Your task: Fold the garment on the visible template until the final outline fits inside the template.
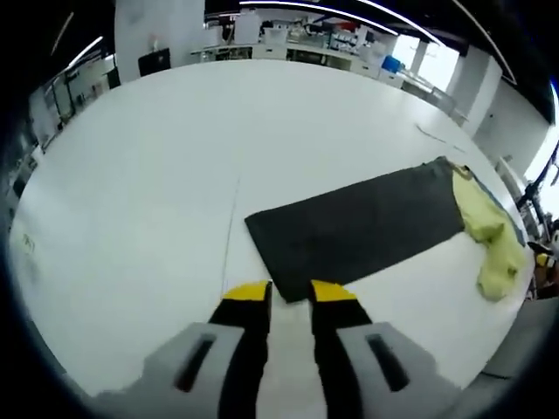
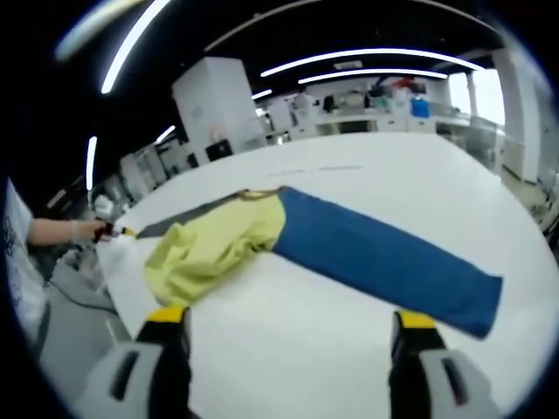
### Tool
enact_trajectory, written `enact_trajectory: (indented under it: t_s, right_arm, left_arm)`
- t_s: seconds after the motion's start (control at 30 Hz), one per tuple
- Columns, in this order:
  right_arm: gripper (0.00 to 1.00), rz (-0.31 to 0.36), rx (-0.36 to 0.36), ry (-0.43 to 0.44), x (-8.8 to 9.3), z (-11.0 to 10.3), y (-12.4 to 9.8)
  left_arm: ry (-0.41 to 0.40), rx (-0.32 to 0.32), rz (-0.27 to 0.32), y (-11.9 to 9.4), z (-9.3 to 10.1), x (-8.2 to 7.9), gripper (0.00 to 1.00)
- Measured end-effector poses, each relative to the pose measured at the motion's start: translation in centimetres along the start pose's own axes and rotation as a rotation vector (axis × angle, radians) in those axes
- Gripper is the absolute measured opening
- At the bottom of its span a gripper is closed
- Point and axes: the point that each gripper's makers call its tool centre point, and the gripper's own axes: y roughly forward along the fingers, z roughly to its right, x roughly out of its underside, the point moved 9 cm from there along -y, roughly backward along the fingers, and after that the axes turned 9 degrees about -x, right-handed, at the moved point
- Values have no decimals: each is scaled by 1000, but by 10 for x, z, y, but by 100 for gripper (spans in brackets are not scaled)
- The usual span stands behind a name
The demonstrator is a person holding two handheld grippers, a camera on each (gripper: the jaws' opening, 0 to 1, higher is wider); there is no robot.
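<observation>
Yellow fabric, a crumpled short-sleeved garment (image 2: 214, 249), lies bunched on a wide white bench (image 2: 376, 166), resting partly over one end of a long rectangular mat, the template (image 2: 384, 257). In the right gripper view the template reads as blue and stretches away to the right of the garment, flat on the bench, with a darker grey strip showing past the garment on the far left. In the left gripper view the same template (image 1: 358, 227) looks dark grey and lies at a slant across the bench (image 1: 175, 157), and the garment (image 1: 489, 240) sits heaped at its far right end, spilling off toward the bench edge. The left claw (image 1: 290, 292) rises from the bottom of its view with yellow-tipped black jaws only slightly apart, holding nothing, its tips close to the near corner of the template; whether they touch it is unclear. The right claw (image 2: 288, 323) has its yellow-tipped jaws spread wide, empty, above bare bench surface just short of the garment and template. At the left edge of the right gripper view a person's hand (image 2: 83, 230) holds a small object with a yellow tip, too small to identify. Behind the bench is a large workshop room with white cabinets, desks and long ceiling lights.
</observation>
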Motion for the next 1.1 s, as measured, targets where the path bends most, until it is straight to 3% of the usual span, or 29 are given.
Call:
enact_trajectory:
  t_s: [0.2, 0.4, 0.5, 0.67, 0.8, 0.83, 0.87, 1.1]
  right_arm:
    - [95, 4, -9, -6, -1, -3, 1]
    - [95, 13, -17, -10, -2, -6, 2]
    - [95, 18, -20, -11, -2, -7, 2]
    - [94, 15, -29, -12, 0, -10, 3]
    - [94, 20, -40, -13, 1, -12, 3]
    - [94, 19, -43, -13, 1, -13, 3]
    - [94, 17, -46, -15, 2, -13, 3]
    - [94, 16, -58, -22, 2, -15, 5]
  left_arm:
    - [9, 56, 91, -11, 13, -6, 59]
    - [41, 131, 133, -28, 37, -8, 68]
    - [52, 180, 155, -31, 47, -10, 67]
    - [85, 288, 184, -49, 92, -8, 61]
    - [110, 383, 173, -48, 115, -4, 51]
    - [119, 397, 173, -48, 120, -2, 52]
    - [129, 408, 169, -49, 143, 2, 53]
    - [237, 483, 130, -51, 180, 18, 45]
